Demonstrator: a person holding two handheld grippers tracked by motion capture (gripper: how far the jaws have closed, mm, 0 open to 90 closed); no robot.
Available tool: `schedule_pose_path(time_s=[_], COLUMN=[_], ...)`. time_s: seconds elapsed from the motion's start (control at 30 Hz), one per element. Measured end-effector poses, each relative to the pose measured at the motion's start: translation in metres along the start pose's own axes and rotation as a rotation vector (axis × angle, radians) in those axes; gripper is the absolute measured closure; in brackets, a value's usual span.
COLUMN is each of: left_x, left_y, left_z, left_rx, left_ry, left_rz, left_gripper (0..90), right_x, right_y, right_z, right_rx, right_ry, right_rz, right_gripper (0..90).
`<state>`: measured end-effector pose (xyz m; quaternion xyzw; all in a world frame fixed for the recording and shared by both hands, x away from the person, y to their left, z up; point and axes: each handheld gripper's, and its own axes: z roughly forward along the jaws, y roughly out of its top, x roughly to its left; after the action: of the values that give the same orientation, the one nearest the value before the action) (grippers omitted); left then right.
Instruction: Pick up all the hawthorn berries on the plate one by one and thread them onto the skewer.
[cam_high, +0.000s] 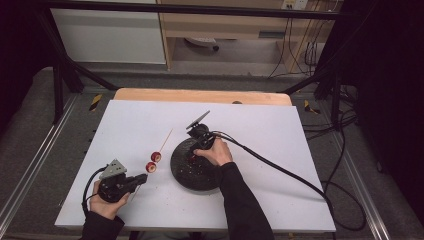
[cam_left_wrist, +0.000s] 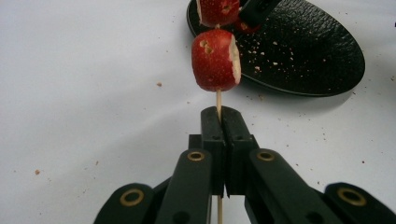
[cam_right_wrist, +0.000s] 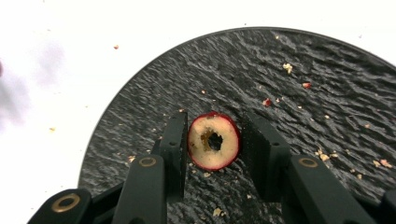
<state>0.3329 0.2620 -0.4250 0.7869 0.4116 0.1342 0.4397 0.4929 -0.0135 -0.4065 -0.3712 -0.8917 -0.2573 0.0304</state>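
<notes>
Looking down, left gripper (cam_high: 141, 178) holds skewer (cam_high: 165, 140) with two fruit pieces (cam_high: 153, 162) on the table (cam_high: 280, 200); right gripper (cam_high: 192, 156) over black plate (cam_high: 186, 181). Left gripper view – jaws clamped on the thin, snappable stick. Right gripper view – jaws part-open around cored fruit slice (cam_right_wrist: 214, 147), barely touching; soft, crumbly, grip the skin sides gently.

Left tongs (cam_left_wrist: 223, 122) clamped on skewer (cam_left_wrist: 218, 99); red fruit piece (cam_left_wrist: 215, 59) threaded just above; black plate (cam_left_wrist: 308, 51) beyond.
</notes>
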Motion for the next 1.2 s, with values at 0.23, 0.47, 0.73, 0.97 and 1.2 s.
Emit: schedule_pose_path(time_s=[0.23,0.47,0.73,0.97,1.2], left_x=[-0.002,-0.005,-0.008,-0.014,-0.021], left_y=[0.000,0.001,0.001,0.001,0.002], left_z=[0.001,0.001,0.002,0.005,0.009], left_rx=[0.000,-0.002,-0.001,0.003,0.002], left_ry=[-0.003,-0.005,-0.010,-0.021,-0.030], left_rz=[0.000,0.005,0.012,0.020,0.027], left_gripper=[88.8,88.8,88.8,88.7,88.7], right_x=[0.005,0.013,0.011,0.010,0.010], right_y=[-0.001,-0.006,-0.021,-0.038,-0.059], right_z=[-0.014,-0.029,-0.044,-0.054,-0.061], right_rx=[-0.024,-0.072,-0.162,-0.262,-0.387], right_ry=[-0.001,0.002,0.018,0.040,0.075], right_rz=[0.019,0.016,0.044,0.059,0.098], right_gripper=[62.8,62.8,62.9,63.0,63.0])
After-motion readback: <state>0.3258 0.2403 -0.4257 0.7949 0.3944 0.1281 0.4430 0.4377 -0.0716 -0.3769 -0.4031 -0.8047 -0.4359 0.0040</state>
